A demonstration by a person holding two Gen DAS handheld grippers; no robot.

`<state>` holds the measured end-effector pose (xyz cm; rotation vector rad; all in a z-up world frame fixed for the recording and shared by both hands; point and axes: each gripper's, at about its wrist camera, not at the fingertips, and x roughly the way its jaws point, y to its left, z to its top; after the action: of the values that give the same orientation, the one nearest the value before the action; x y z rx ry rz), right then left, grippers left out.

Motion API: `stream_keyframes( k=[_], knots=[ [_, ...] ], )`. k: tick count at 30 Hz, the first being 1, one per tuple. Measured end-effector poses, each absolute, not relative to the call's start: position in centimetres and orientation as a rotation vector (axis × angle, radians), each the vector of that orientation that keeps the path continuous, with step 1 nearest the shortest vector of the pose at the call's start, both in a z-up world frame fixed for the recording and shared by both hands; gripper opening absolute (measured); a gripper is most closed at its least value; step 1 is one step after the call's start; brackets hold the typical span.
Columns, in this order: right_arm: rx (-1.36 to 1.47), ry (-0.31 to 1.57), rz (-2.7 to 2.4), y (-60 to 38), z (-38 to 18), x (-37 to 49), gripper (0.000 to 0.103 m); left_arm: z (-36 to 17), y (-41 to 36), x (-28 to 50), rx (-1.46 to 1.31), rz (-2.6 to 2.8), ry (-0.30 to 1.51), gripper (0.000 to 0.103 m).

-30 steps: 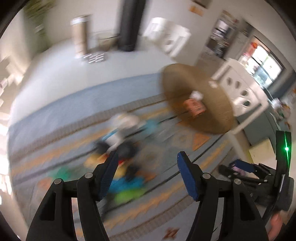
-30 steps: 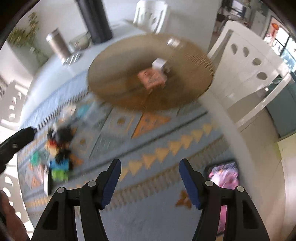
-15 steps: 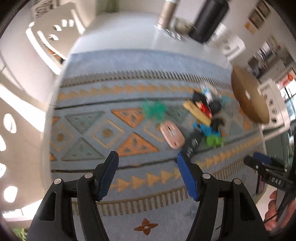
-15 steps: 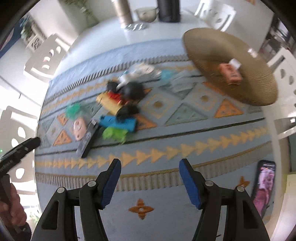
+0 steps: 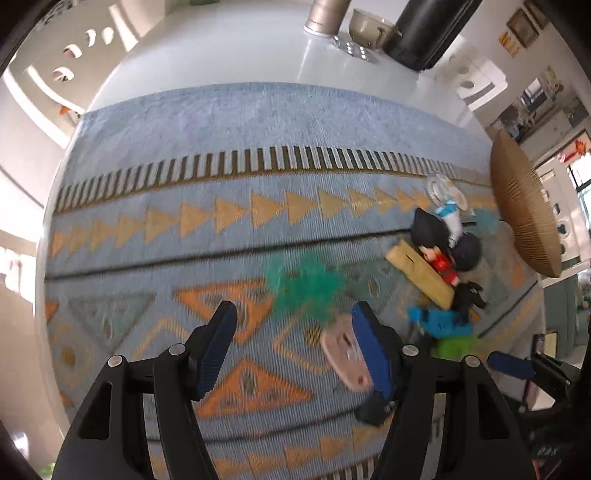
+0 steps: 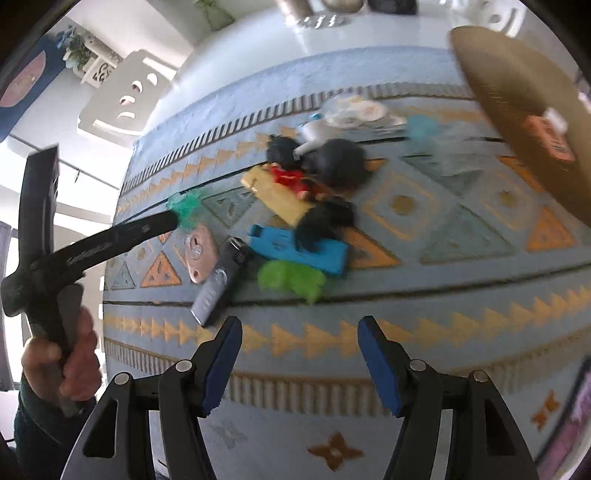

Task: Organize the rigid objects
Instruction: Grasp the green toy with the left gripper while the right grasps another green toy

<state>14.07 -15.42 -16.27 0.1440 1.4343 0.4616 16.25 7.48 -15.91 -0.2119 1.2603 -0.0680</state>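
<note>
A pile of small toys lies on the patterned blue rug [image 6: 443,314]. It includes a blue block [image 6: 299,251], a lime green piece [image 6: 291,278], a yellow block [image 6: 280,199], a red figure [image 6: 291,179], black lumps [image 6: 338,162], a pink plate [image 6: 199,253], a silver-black bar [image 6: 219,280] and a teal toy [image 6: 184,206]. My left gripper [image 5: 291,343] hangs open just short of the teal toy [image 5: 306,288], its right finger covering part of the pink plate [image 5: 343,354]. Nearer than the pile, my right gripper [image 6: 299,354] is open and holds nothing.
A round woven tray [image 6: 517,103] at the right holds an orange box [image 6: 550,138]. A phone [image 6: 576,424] lies at the rug's near right corner. White chairs [image 6: 125,99] stand around the table. A metal cylinder [image 5: 325,14], a bowl and a black container stand at the far edge.
Both views swung from the woven tray toward the toy pile and sank closer to the rug. The left gripper came down near the teal toy. Both jaws kept their width.
</note>
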Motion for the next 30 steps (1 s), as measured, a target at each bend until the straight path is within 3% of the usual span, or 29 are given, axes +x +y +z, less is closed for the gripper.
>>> stream_keyframes(
  k=[6, 10, 13, 15, 16, 23, 30],
  knots=[
    [0.230, 1.465, 0.445, -13.8, -17.6, 15.4, 0.063, -16.9, 5.8, 17.1, -0.139, -0.088, 1.270, 0.062],
    [0.260, 1.469, 0.422, -13.5, -18.2, 15.9, 0.042, -17.2, 5.5, 17.2, -0.142, -0.086, 1.264, 0.061],
    [0.291, 1.462, 0.414, -14.1, -18.6, 16.0, 0.039, -17.0, 5.4, 17.2, -0.126, -0.075, 1.245, 0.044],
    [0.296, 1.452, 0.414, -14.6, -18.4, 15.8, 0.037, -17.0, 5.4, 17.4, -0.131, -0.096, 1.238, 0.044],
    [0.293, 1.444, 0.415, -15.0, -18.2, 15.7, 0.029, -16.8, 5.6, 17.2, -0.157, -0.106, 1.221, 0.044],
    [0.278, 1.380, 0.365, -20.2, -15.7, 14.4, 0.029, -13.7, 6.6, 15.3, -0.196, -0.103, 1.148, 0.044],
    [0.256, 1.419, 0.263, -24.9, -17.2, 13.4, 0.029, -13.0, 4.1, 12.8, -0.197, -0.171, 1.157, 0.044]
  ],
)
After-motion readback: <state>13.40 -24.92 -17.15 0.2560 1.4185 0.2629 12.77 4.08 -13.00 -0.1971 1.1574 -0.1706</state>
